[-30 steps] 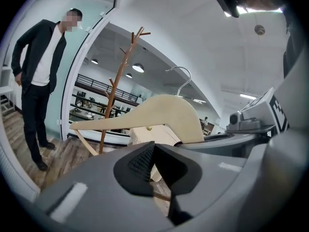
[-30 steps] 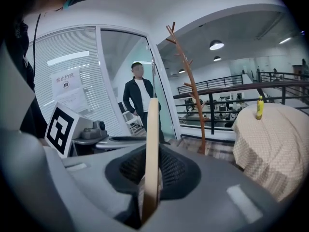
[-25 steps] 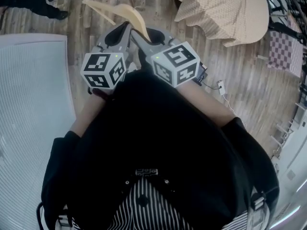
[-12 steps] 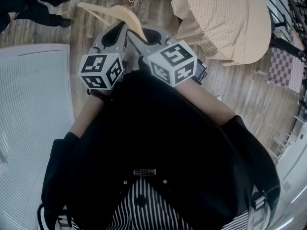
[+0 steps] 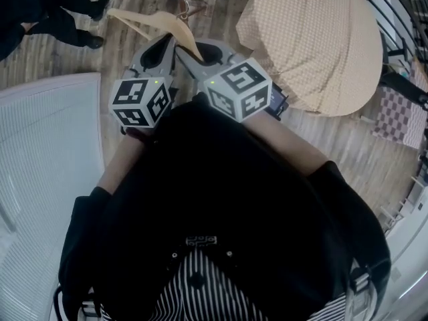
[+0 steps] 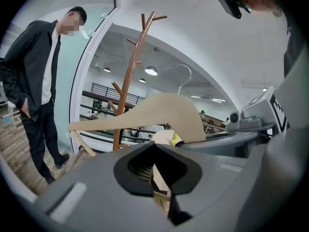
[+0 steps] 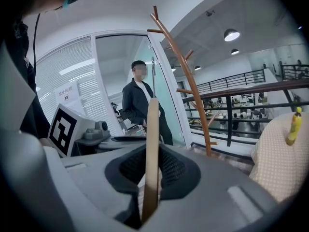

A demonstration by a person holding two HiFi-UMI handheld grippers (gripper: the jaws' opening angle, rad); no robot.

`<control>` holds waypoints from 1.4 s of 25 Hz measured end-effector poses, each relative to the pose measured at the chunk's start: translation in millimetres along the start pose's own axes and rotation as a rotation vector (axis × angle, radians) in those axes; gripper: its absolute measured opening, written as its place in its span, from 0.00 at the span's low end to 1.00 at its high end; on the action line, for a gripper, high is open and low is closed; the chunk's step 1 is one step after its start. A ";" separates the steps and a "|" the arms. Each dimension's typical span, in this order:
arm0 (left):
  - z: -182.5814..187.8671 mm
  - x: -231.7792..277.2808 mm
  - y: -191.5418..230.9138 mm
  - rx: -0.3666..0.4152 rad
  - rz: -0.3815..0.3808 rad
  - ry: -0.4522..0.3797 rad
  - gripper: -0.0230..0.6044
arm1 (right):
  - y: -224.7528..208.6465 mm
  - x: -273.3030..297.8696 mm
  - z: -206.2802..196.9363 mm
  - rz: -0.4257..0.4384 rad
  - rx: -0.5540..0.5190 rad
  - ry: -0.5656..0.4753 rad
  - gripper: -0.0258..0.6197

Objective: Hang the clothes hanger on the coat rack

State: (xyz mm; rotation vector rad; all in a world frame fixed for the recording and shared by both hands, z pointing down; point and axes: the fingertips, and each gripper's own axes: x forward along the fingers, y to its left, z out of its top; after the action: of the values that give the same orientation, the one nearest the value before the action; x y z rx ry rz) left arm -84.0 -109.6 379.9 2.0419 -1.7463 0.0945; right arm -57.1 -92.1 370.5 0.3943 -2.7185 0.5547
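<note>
Together left claw point(image 6: 155, 172) and right claw point(image 7: 149, 178) clamp the hanger point(image 5: 160, 20), which juts ahead.

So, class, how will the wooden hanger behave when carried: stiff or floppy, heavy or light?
Probably stiff: the wooden clothes hanger holds its free arm out straight, unsupported. Likely light: it looks thin edge-on in the right gripper. Its metal hook may snag.

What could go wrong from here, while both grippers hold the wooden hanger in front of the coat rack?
1. The left gripper and the right gripper both pinch the hanger close together; uneven pulls might twist it or let it slip.
2. A person stands near the coat rack; the hanger's free arm could hit them.
3. The metal hook might catch a lower branch of the rack.
</note>
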 end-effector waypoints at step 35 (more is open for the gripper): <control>101.2 138.3 68.8 0.059 -0.087 0.019 0.04 | -118.6 82.0 108.1 -0.043 0.012 -0.066 0.13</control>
State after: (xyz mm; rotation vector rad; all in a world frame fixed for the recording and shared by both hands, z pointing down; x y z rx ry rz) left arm -146.0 -281.8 355.4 2.1488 -1.6598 0.1395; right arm -121.1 -258.9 346.4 0.4816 -2.7639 0.5552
